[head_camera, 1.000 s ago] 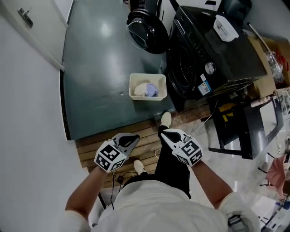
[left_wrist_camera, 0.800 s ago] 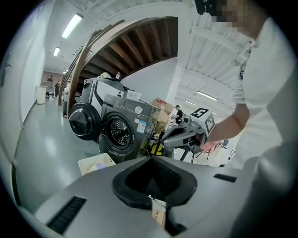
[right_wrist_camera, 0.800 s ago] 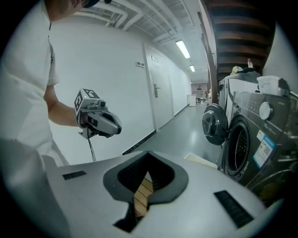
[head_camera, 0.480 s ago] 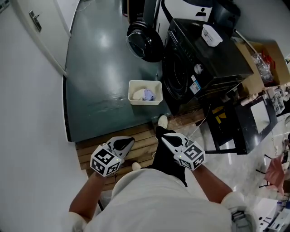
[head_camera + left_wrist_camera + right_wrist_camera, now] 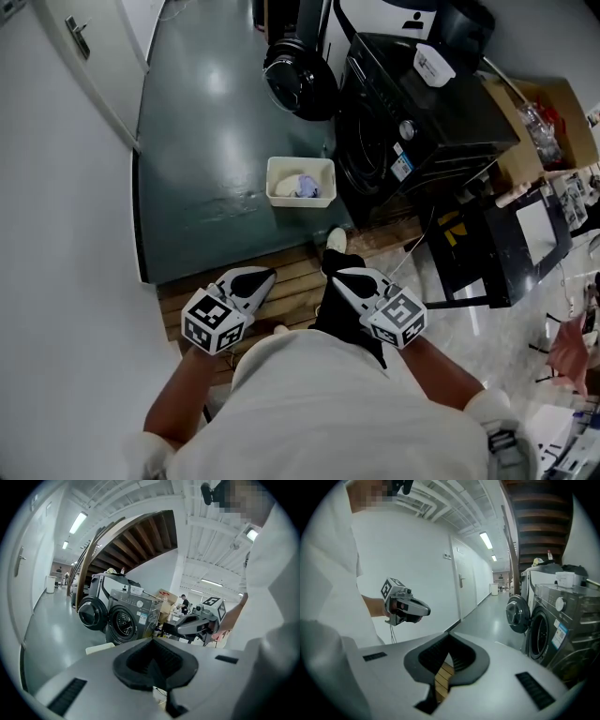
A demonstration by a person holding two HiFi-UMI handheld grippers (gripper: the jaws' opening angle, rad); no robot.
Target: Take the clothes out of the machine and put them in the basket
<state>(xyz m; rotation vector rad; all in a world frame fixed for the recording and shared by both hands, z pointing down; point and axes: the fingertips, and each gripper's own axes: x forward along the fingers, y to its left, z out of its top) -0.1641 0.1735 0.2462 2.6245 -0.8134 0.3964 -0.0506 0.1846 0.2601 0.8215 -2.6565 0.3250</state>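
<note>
Both closed and empty, the left gripper (image 5: 265, 276) and right gripper (image 5: 338, 278) hang near us; we should open one before reaching far past the basket (image 5: 301, 162) into the washing machine (image 5: 422, 108).

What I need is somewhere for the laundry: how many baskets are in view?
1: the white basket on the green floor beside the washer, holding clothes. Others may be hidden behind the washer.
</note>
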